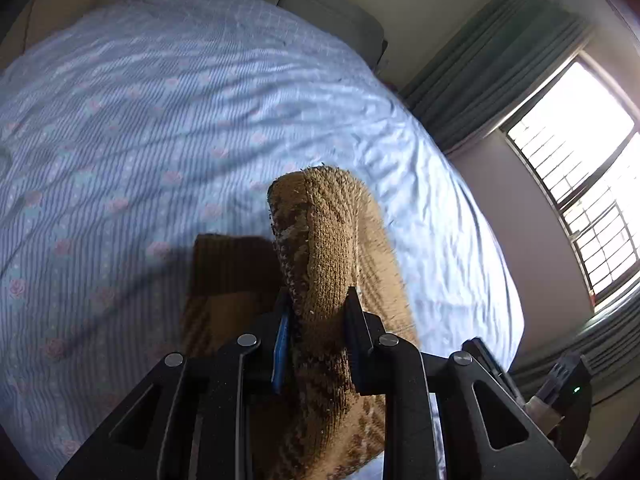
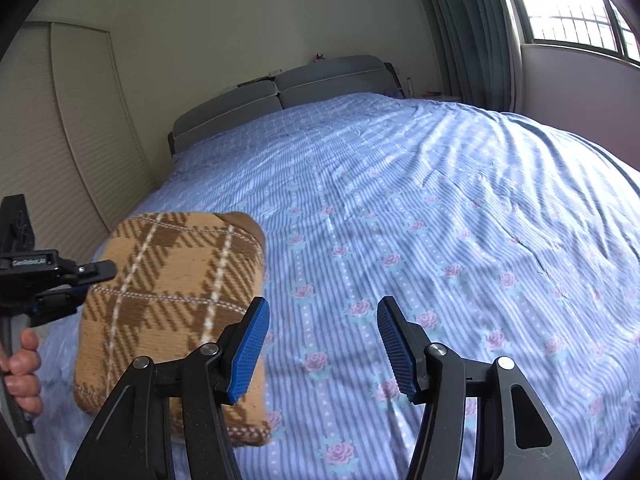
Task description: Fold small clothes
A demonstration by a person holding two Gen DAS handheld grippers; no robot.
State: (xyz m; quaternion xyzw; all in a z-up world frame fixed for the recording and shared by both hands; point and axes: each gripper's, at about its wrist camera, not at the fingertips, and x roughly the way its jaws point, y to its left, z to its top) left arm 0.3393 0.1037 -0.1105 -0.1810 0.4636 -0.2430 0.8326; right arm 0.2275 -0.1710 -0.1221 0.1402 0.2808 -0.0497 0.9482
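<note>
A brown and tan plaid knitted garment (image 2: 172, 280), folded into a thick pad, is lifted at its left edge off the blue floral bedsheet (image 2: 400, 200). My left gripper (image 2: 90, 276) is shut on that edge; in the left wrist view the knit (image 1: 328, 232) bulges up between the fingers of the left gripper (image 1: 318, 292), and the rest droops toward the sheet (image 1: 160, 100). My right gripper (image 2: 324, 300) stands open over the sheet, just right of the garment, with nothing between its blue pads (image 2: 248, 344). Its left finger overlaps the garment's lower right corner in the picture.
A person's hand (image 2: 24, 364) holds the left gripper's handle at the left edge. The grey headboard (image 2: 280, 92) is at the far end of the bed, a louvred wardrobe door (image 2: 60, 140) is at left, and a window (image 2: 580, 8) with green curtains (image 2: 472, 32) is at right.
</note>
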